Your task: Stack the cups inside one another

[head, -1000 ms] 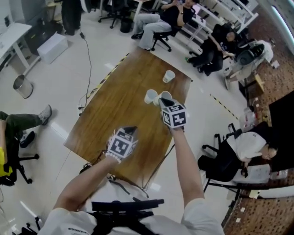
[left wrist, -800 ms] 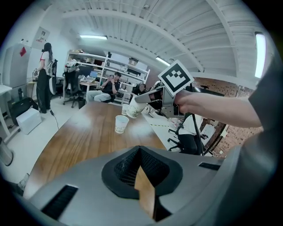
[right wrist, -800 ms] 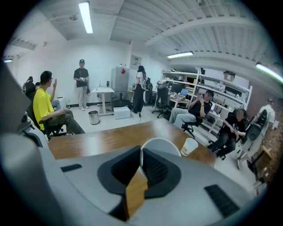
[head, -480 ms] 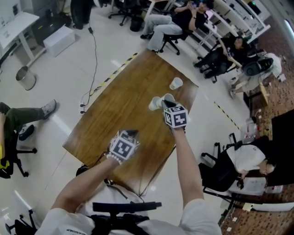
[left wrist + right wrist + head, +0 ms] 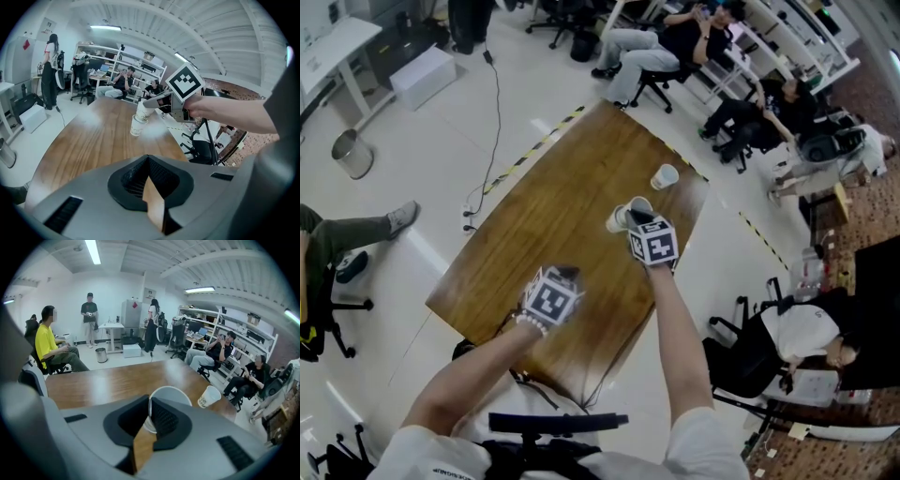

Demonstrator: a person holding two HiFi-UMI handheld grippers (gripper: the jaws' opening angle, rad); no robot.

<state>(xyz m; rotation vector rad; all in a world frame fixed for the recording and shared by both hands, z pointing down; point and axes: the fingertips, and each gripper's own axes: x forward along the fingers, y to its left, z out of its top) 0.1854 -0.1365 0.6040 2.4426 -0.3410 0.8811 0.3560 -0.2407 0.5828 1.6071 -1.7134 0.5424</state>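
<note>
right claw (image 5: pixel 149 414) pinches rim of held cup (image 5: pixel 173 397), tilted, just above table cup (image 5: pixel 136 127); left claw (image 5: pixel 149 160) closed, empty, farther from table cup.

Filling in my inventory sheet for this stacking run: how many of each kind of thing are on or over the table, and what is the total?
Cups: 3 (held cup, cup under it, far cup)
Grippers: 2 (left gripper, right gripper)
Table: 1
Total: 6

No text is legible: print on the far paper cup (image 5: pixel 209 397) is too small to read, and the marker cube (image 5: pixel 186 82) shows only a pattern.
</note>
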